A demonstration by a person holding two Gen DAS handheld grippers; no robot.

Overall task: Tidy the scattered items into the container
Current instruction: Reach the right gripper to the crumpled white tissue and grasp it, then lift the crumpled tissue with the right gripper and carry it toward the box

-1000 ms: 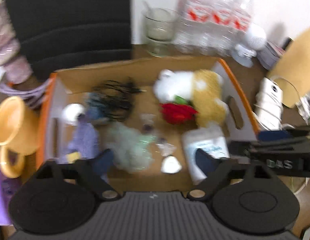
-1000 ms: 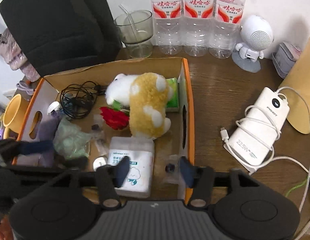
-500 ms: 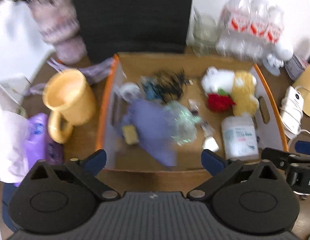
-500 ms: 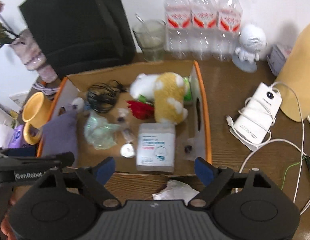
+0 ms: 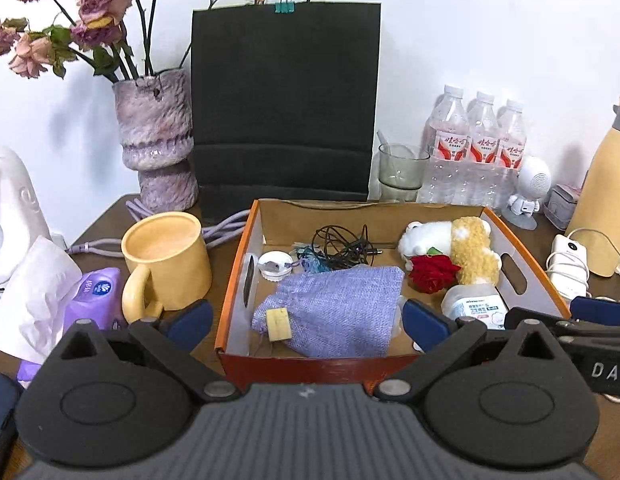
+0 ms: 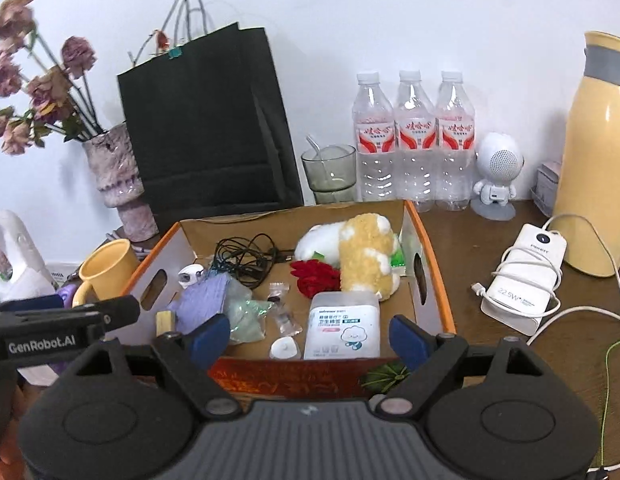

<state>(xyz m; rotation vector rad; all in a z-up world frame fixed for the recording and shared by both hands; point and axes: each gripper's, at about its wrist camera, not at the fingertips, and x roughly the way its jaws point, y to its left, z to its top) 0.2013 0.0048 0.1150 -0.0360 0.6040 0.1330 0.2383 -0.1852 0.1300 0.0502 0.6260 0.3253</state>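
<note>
From the left wrist, the left tongs (image 5: 305,320) stand wide apart and empty before the cardboard box (image 5: 310,364), where a purple pouch (image 5: 334,304) lies. From the right wrist, the right tongs (image 6: 310,334) gape wide, holding nothing, near the box's front wall, a white packet (image 6: 344,330) lying inside.

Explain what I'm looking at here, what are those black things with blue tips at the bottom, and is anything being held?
No robot arm here: a person holds a two-finger gripper in each hand, and each has a fisheye camera looking along its fingers. One picture is from the left gripper, the other from the right gripper. Both stand open and hold nothing.

Ahead on the wooden table sits an orange-edged cardboard box. Inside it lie a purple cloth pouch, tangled black earphones, a plush toy, a red rose and a white cotton swab pack. Around the box stand a yellow mug, three water bottles and a white power bank.
</note>
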